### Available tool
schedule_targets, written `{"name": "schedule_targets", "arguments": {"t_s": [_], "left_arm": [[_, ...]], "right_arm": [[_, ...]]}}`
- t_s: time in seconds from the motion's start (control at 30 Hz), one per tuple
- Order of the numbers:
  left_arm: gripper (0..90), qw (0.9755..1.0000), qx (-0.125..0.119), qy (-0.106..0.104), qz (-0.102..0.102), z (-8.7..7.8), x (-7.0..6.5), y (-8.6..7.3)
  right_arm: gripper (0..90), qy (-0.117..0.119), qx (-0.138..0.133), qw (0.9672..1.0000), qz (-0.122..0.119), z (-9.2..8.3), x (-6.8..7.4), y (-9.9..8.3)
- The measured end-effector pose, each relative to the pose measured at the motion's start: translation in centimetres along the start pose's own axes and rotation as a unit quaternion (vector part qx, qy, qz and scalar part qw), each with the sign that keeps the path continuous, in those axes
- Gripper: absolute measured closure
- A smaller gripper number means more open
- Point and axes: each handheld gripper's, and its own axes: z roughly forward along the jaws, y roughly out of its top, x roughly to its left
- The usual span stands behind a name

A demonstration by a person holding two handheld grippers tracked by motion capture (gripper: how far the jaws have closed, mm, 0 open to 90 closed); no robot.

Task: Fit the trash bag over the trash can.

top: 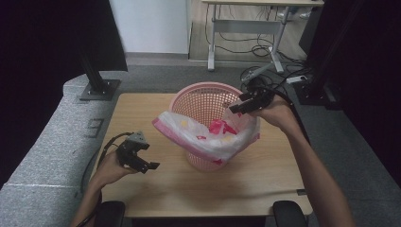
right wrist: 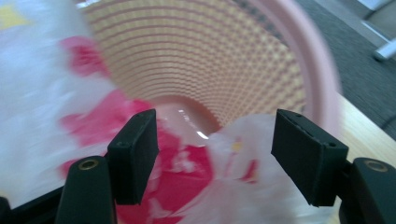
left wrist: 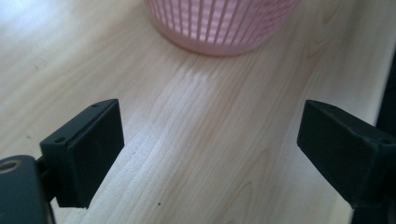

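Observation:
A pink mesh basket (top: 204, 94) stands at the middle of the wooden table (top: 142, 106). A white plastic bag with red and yellow marks (top: 208, 139) lies partly in the basket, draped over its near rim and front wall. My right gripper (top: 235, 108) hovers at the basket's right rim, open. In the right gripper view the bag (right wrist: 37, 93) lies below and between the jaws without being pinched, and the basket (right wrist: 299, 56) opens ahead. My left gripper (top: 152, 166) is open and empty above the table's left part, its view facing the basket's base (left wrist: 219, 28).
A grey padded ledge (top: 42, 146) runs along the table's left side, with a black stand base (top: 98, 90) on it. Behind the table are desk legs and loose cables (top: 265, 52) on the floor. Dark screens close in both sides.

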Motion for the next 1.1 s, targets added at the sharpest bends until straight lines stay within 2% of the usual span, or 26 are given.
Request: {"name": "schedule_targets", "arguments": {"t_s": [0.2, 0.33, 0.43, 0.53, 0.67, 0.8, 0.9, 1.0, 1.1], "left_arm": [[10.3, 0.9998, -0.016, -0.01, 0.003, -3.1, 0.0, 1.8], [11.5, 0.9996, -0.017, -0.016, 0.014, -4.9, -0.6, 3.3], [13.1, 0.9989, -0.017, -0.033, 0.028, -6.5, -1.3, 4.8], [13.2, 0.9981, -0.018, -0.04, 0.042, -7.6, -1.9, 6.0], [13.8, 0.9961, -0.034, -0.053, 0.062, -8.9, -3.0, 8.0], [13.9, 0.9936, -0.043, -0.061, 0.084, -9.1, -3.8, 10.0], [14.0, 0.9921, -0.049, -0.066, 0.095, -8.8, -4.3, 11.4], [14.1, 0.9909, -0.052, -0.069, 0.104, -8.2, -4.7, 12.5], [14.4, 0.9895, -0.048, -0.072, 0.116, -7.2, -5.0, 13.6]], "right_arm": [[30.9, 0.028, 0.0, 0.9992, -0.028, -0.9, 2.4, -0.8], [31.3, 0.05, 0.0, 0.998, -0.039, -1.6, 3.7, -1.2], [31.6, 0.062, 0.003, 0.9972, -0.043, -2.1, 4.5, -1.4], [31.9, 0.079, 0.001, 0.9957, -0.048, -2.7, 5.4, -1.7], [32.6, 0.108, -0.001, 0.9924, -0.06, -2.8, 6.4, -1.8], [34.3, 0.137, 0.008, 0.9876, -0.076, -2.3, 7.8, -1.7], [41.0, 0.149, 0.018, 0.9849, -0.086, -1.8, 8.4, -1.6], [51.8, 0.156, 0.037, 0.9821, -0.099, -1.2, 8.7, -1.6], [67.6, 0.168, 0.042, 0.9793, -0.104, -1.1, 8.8, -1.8]]}}
